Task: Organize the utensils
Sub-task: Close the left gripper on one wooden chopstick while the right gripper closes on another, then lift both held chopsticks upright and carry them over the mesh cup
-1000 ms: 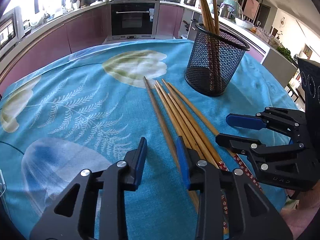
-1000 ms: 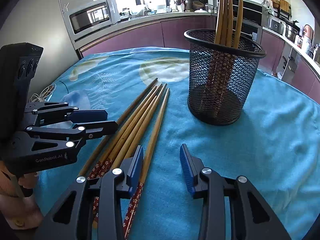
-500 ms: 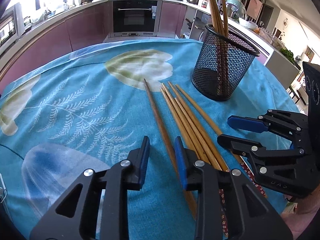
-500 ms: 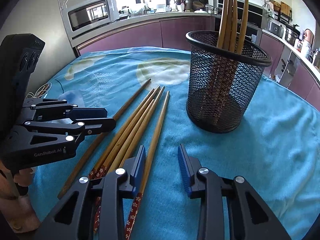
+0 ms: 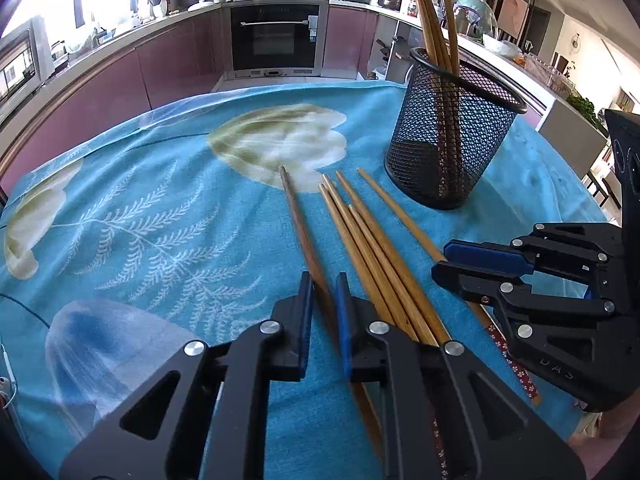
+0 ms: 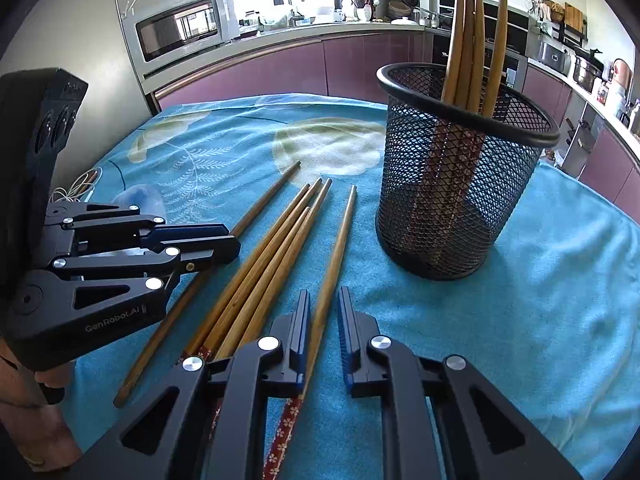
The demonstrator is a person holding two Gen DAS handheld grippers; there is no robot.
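Several wooden chopsticks [image 5: 360, 232] lie side by side on the blue cloth, their tips toward a black mesh holder [image 5: 448, 140] with more chopsticks [image 6: 468, 32] standing in it. My left gripper [image 5: 323, 276] has its jaws closing on the dark chopstick [image 5: 298, 216] at the left of the row, with the pads against its sides. My right gripper [image 6: 324, 294] has its jaws closing on the light chopstick [image 6: 340, 240] at the right of the row, near its patterned red handle. Each gripper shows in the other's view, the left gripper [image 6: 230, 242] and the right gripper [image 5: 440, 259].
The blue floral tablecloth [image 5: 160, 220] covers a round table. A white cable [image 6: 76, 188] lies at its left edge. A hand [image 6: 24, 420] holds the left gripper. Kitchen counters, an oven [image 5: 276, 36] and a microwave [image 6: 180, 36] stand behind.
Both pairs of jaws have narrowed from a wide gap to a tight one, the left around the dark chopstick and the right around the light one. The hands have barely shifted.
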